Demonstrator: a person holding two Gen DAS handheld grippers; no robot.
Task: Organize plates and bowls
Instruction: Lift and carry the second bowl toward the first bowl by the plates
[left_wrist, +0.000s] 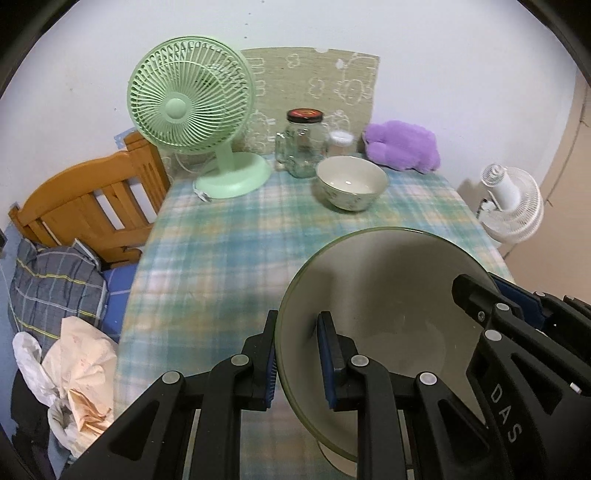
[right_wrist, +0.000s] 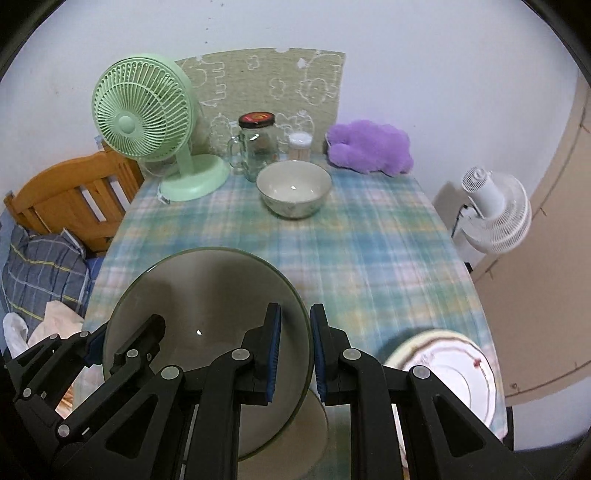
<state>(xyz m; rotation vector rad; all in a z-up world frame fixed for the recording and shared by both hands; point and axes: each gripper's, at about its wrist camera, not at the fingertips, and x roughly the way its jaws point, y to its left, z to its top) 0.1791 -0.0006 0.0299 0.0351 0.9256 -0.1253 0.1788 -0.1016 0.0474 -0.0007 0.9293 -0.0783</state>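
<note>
A large grey-green bowl (left_wrist: 388, 291) (right_wrist: 207, 291) hangs tilted above the near part of the plaid table (left_wrist: 229, 236) (right_wrist: 369, 258). My left gripper (left_wrist: 300, 360) (right_wrist: 123, 332) is shut on its left rim, one finger inside and one outside. On the opposite rim my right gripper (right_wrist: 295, 354) (left_wrist: 491, 290) is shut the same way. A smaller cream bowl (left_wrist: 351, 182) (right_wrist: 293, 190) with a faint pattern stands upright toward the back of the table. A white plate (right_wrist: 454, 373) with a coloured rim lies at the near right, partly behind my right finger.
Along the back stand a green desk fan (left_wrist: 192, 107) (right_wrist: 144, 114), a lidded glass mug jar (left_wrist: 303, 147) (right_wrist: 256, 147), a small white-topped container (left_wrist: 340, 142) and a purple plush (left_wrist: 402, 146) (right_wrist: 369, 146). A wooden chair (left_wrist: 92, 206) stands left, a white fan (right_wrist: 495, 218) right.
</note>
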